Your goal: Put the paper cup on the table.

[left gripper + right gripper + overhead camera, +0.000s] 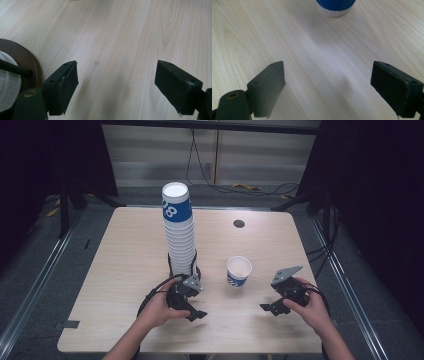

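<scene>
One blue-and-white paper cup point(239, 271) stands alone on the pale wooden table point(125, 270), right of the tall cup stack point(179, 227), probably on a dark base. My left gripper point(194, 314) and right gripper point(272, 308) are spread, empty; the grasp remains.

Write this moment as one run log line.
left gripper: open, empty | right gripper: open, empty | blue-and-white paper cup: upright, alone | tall cup stack: standing

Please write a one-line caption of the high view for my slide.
Two open hand-held grippers, left gripper and right gripper, flank a single blue-and-white paper cup beside a tall cup stack.
</scene>
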`<state>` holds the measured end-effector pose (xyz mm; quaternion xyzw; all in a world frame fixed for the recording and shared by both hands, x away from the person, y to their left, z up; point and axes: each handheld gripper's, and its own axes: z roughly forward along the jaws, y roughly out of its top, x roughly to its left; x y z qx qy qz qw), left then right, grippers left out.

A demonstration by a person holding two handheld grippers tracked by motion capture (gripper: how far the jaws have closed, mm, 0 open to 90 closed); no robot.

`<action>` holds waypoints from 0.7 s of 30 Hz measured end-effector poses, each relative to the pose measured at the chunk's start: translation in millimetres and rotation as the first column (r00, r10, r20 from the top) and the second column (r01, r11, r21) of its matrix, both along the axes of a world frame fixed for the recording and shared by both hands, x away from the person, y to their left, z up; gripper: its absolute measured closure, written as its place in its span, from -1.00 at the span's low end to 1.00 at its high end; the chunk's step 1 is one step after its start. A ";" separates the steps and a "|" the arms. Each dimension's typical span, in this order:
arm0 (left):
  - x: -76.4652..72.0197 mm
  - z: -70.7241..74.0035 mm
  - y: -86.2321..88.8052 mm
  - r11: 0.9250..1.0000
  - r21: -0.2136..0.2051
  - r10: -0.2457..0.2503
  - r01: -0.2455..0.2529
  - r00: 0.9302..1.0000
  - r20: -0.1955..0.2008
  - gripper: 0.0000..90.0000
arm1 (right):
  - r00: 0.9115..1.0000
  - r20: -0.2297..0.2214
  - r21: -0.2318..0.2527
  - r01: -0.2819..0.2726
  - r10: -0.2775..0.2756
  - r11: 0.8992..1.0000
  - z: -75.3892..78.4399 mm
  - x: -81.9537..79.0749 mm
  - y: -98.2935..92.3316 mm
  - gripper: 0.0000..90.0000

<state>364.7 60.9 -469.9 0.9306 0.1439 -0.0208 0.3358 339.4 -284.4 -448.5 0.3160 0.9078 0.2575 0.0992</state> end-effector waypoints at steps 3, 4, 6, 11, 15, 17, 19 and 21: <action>0.8 -0.7 1.2 1.000 0.005 -0.006 0.006 1.000 0.011 -0.59 | 1.000 -0.003 0.009 0.008 -0.007 1.000 -2.9 -1.5 -3.3 -0.75; 0.7 -1.5 1.4 1.000 0.002 -0.001 0.001 1.000 0.012 -0.60 | 1.000 0.001 0.015 0.008 -0.008 1.000 -4.0 -2.0 -4.1 -0.75; 1.5 -2.0 2.6 1.000 0.003 0.003 -0.003 1.000 0.013 -0.61 | 1.000 0.003 0.028 0.013 -0.013 1.000 -5.9 -3.1 -6.1 -0.75; 2.6 -2.4 5.8 1.000 0.002 0.010 -0.010 1.000 0.016 -0.61 | 1.000 0.014 0.035 0.005 -0.005 0.999 -8.7 -4.9 -9.1 -0.75; 3.2 -3.6 8.6 1.000 0.008 0.011 -0.011 1.000 0.021 -0.62 | 1.000 0.021 0.044 0.001 -0.002 0.999 -10.2 -7.4 -11.7 -0.75; 5.0 -6.3 11.1 1.000 0.012 0.011 -0.011 1.000 0.020 -0.62 | 1.000 0.024 0.048 0.000 -0.001 0.999 -13.3 -8.7 -14.2 -0.75; 5.5 -8.2 12.3 1.000 0.016 0.008 -0.008 1.000 0.017 -0.62 | 1.000 0.026 0.051 -0.002 0.001 0.999 -16.0 -9.1 -16.1 -0.75; 5.3 -9.1 12.4 1.000 0.014 0.010 -0.010 1.000 0.015 -0.62 | 1.000 0.028 0.054 -0.005 0.003 0.999 -17.6 -8.6 -16.9 -0.74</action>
